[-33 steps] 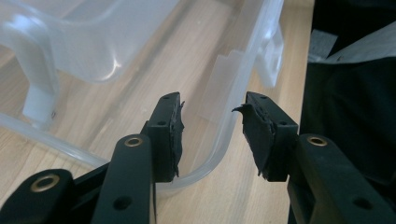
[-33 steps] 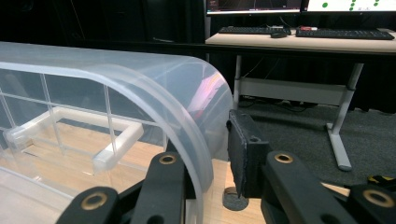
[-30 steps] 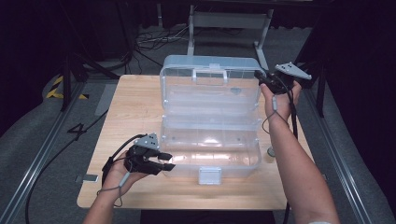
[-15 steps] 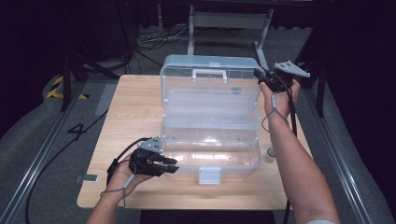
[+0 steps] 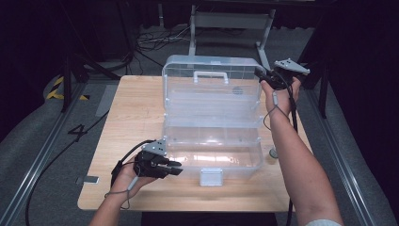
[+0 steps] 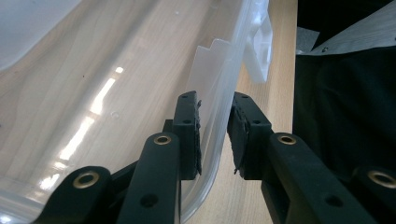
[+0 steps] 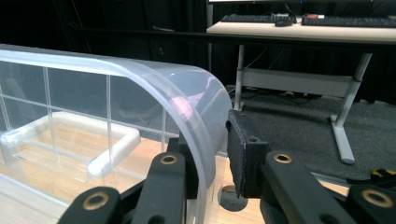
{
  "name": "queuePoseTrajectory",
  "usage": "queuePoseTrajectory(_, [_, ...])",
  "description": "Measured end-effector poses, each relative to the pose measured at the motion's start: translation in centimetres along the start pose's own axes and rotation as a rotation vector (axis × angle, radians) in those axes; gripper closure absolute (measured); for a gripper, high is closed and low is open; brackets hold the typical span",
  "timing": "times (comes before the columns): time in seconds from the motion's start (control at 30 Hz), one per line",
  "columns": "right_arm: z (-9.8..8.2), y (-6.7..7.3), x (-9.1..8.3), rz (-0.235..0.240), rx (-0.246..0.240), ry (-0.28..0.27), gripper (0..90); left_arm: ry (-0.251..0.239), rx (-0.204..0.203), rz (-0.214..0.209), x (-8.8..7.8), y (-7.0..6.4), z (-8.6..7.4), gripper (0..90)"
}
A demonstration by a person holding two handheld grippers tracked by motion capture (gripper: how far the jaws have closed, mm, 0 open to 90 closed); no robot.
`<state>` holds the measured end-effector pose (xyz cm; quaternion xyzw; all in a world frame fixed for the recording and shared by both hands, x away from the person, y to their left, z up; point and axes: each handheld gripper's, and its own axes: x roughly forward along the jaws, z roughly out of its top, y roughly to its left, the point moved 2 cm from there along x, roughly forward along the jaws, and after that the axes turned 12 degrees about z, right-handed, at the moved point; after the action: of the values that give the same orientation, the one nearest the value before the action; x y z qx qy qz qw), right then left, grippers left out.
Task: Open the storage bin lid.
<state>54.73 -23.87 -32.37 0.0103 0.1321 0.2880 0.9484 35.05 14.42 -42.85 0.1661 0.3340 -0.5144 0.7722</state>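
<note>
A clear plastic toolbox lies open on the wooden table (image 5: 134, 117). Its base (image 5: 211, 157) is near me, and its lid (image 5: 211, 94), with a white handle (image 5: 210, 75), stands upright behind. My left gripper (image 5: 175, 168) is at the base's front left corner. In the left gripper view my left gripper (image 6: 214, 128) has its jaws either side of the front wall (image 6: 219, 93), pads against it. My right gripper (image 5: 260, 74) is at the lid's top right corner. The right gripper view shows my right gripper (image 7: 210, 149) clamped on the lid's curved rim (image 7: 187, 93).
A white latch (image 5: 210, 176) hangs from the base's front wall. A small round object (image 5: 273, 153) lies on the table right of the box. A metal desk frame (image 5: 230, 21) and floor cables (image 5: 150, 42) lie behind the table; a rail (image 5: 42, 155) runs along its left side.
My left gripper has moved right, from beside the box to its front left corner, and its jaws now straddle the front wall. The right gripper and lid have stayed put.
</note>
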Motion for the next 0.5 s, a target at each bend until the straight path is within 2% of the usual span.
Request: queuePoseTrajectory(0.5, [-0.4,-0.8,1.6,-0.012,0.021,0.008,77.9,-0.02,0.001,-0.017,0.6,0.0,-0.1,75.3])
